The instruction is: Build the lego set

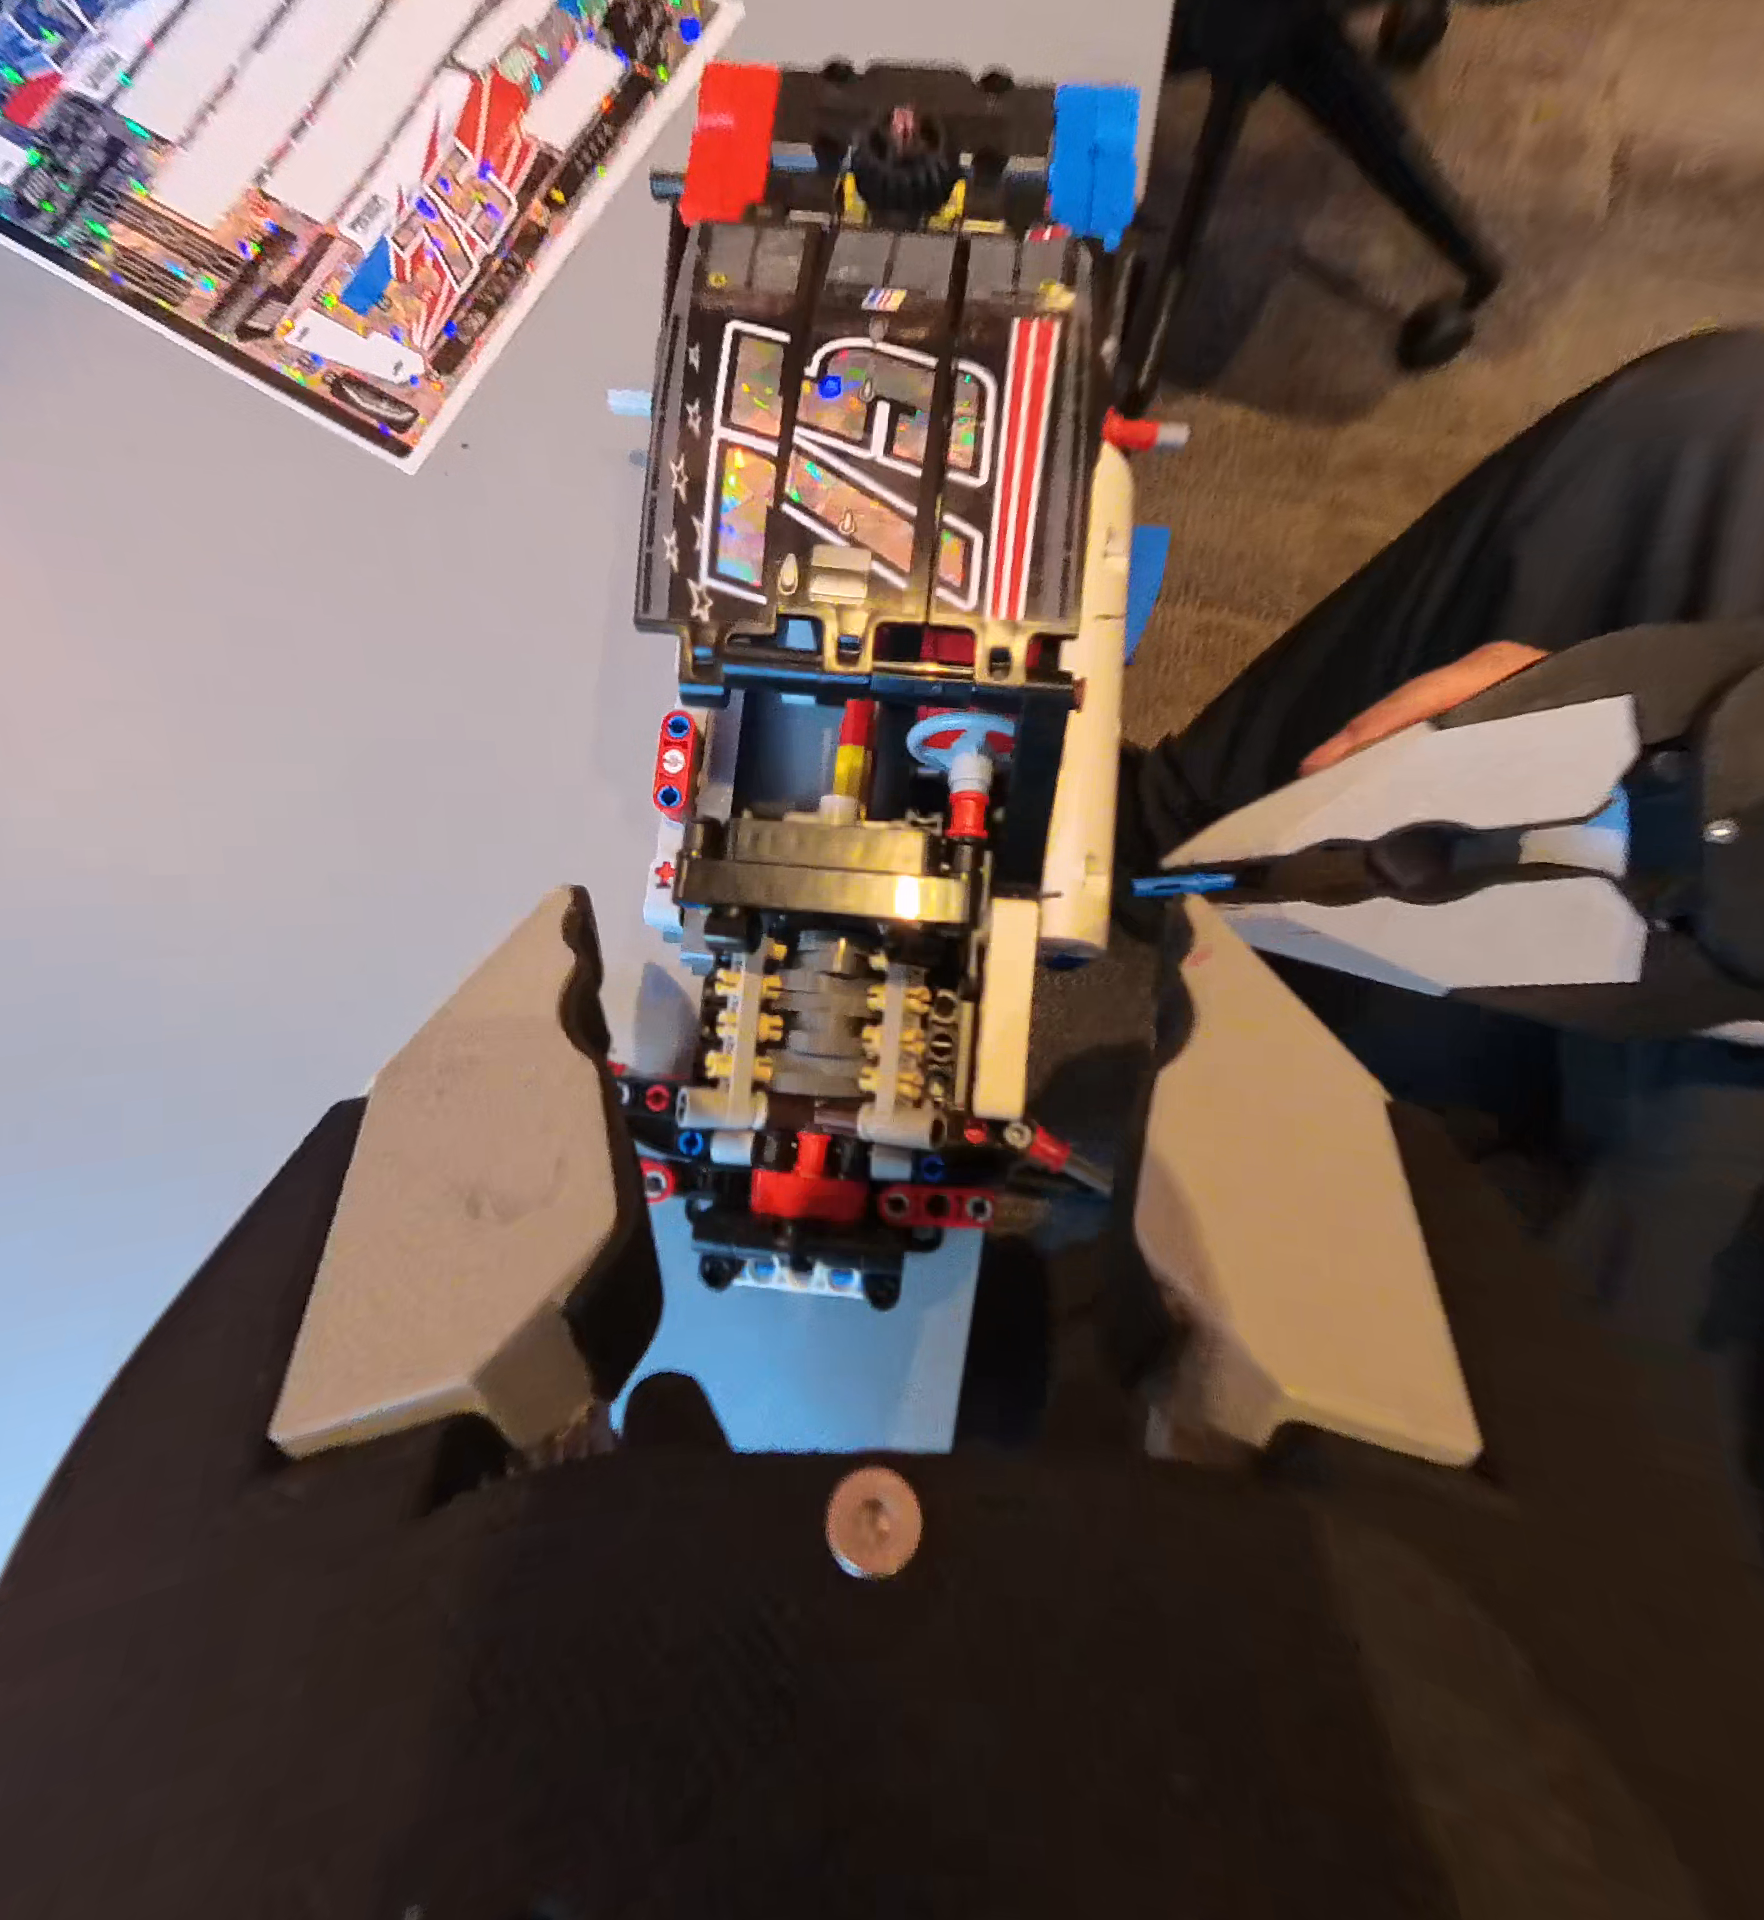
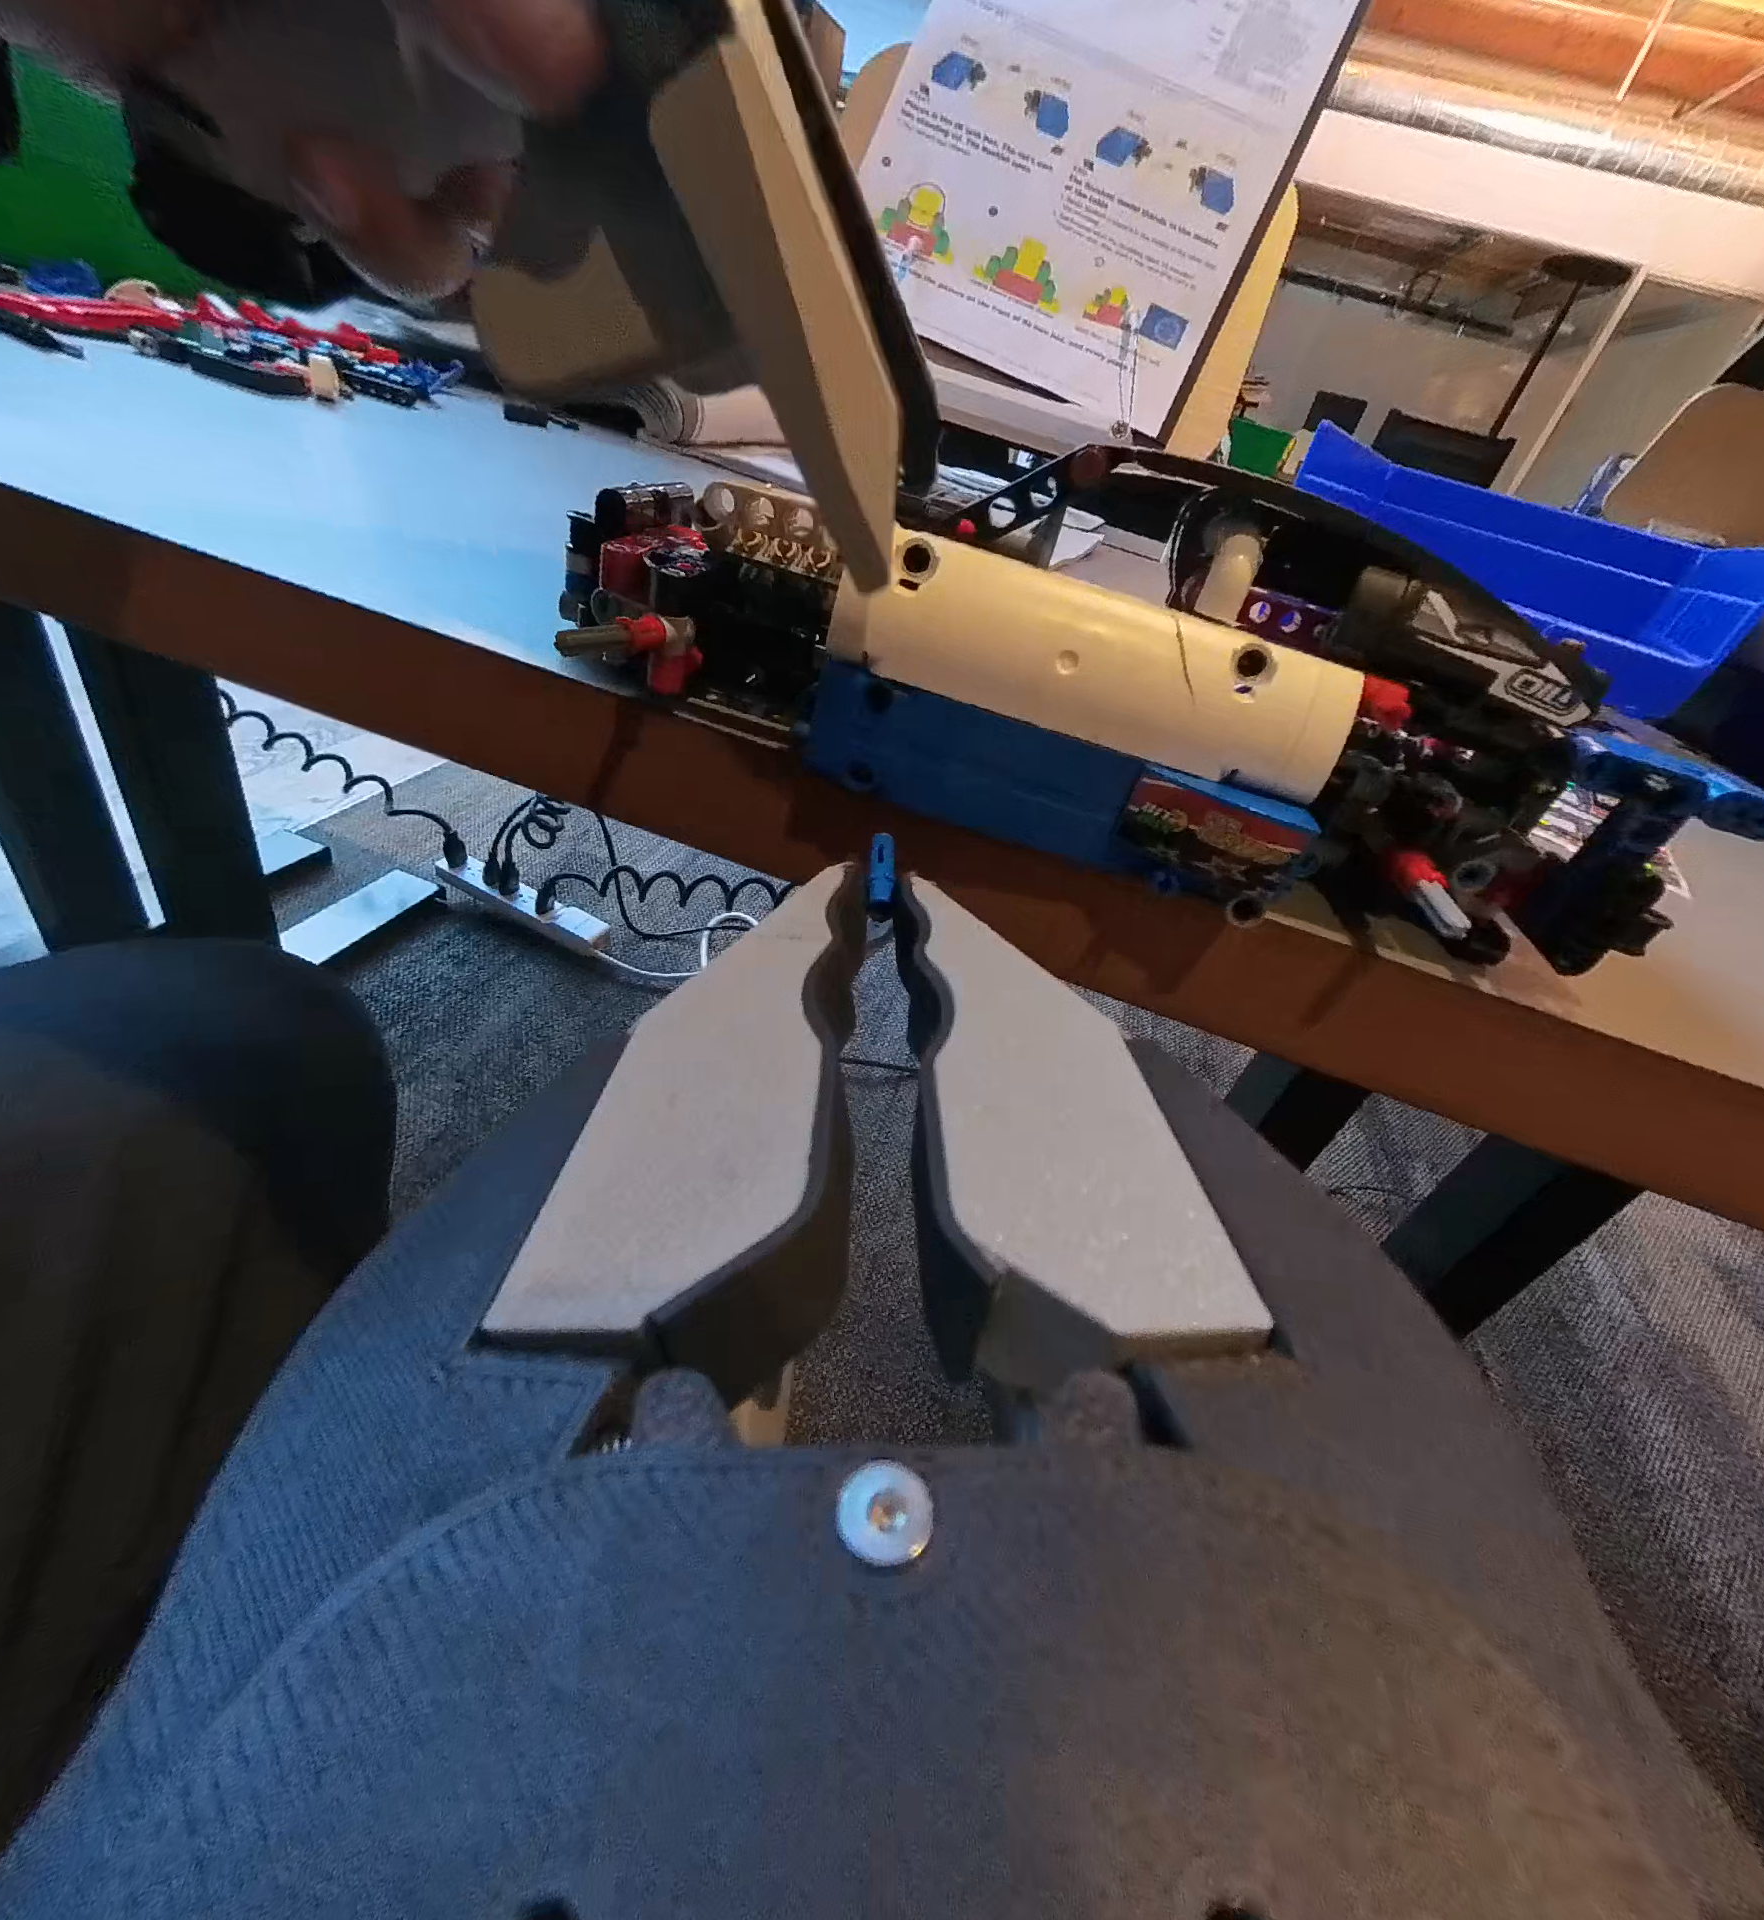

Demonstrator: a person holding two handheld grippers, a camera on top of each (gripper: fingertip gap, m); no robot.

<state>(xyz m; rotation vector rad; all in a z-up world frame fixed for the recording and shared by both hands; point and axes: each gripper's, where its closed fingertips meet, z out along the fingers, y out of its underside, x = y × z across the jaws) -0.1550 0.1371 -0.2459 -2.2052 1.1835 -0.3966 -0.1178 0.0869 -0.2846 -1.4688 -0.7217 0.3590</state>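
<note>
One blue bin [image 2: 1543,561] behind lego car [image 2: 1086,665], contents hidden

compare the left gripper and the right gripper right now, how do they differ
The left gripper is wide open and straddles the engine end of the lego car; the right gripper is shut on a small blue pin. The left gripper is over the table; the right gripper sits off the table's edge, beside the car. Both have grey fingers on black bodies.
</note>
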